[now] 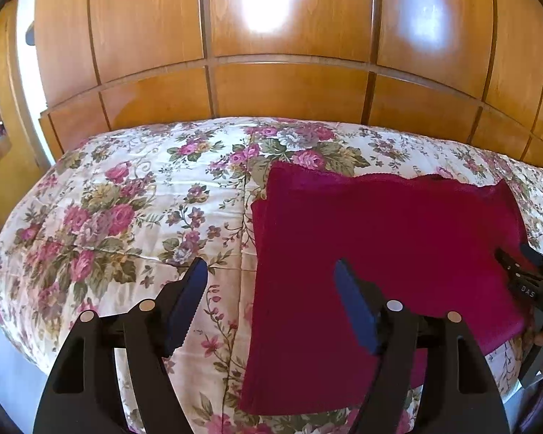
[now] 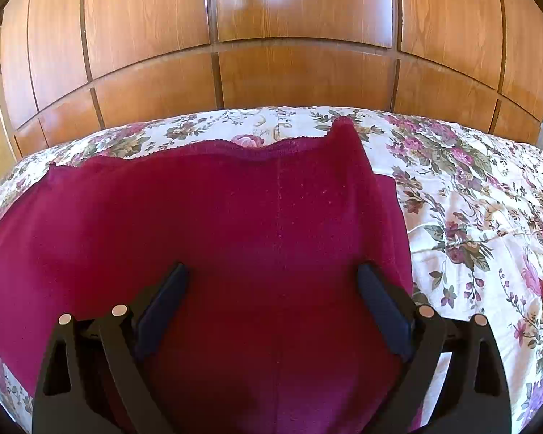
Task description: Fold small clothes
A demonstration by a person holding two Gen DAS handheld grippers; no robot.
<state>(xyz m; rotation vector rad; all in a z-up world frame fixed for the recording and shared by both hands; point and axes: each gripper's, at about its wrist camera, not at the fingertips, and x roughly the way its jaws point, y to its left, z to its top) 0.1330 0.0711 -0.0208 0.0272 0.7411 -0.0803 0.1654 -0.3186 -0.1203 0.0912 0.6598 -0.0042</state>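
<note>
On the floral bedspread [image 1: 126,217], left wrist view: left gripper [image 1: 271,271] released, magenta knit garment [image 1: 380,246] lying rightward under its right finger; right wrist view: right gripper [image 2: 271,278] spread, empty, centred over it, nearer.

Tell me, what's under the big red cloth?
The red cloth lies on a flowery bedspread, which shows all around it. A second red layer peeks out at its edge, so it looks folded. Anything else beneath is covered.
</note>
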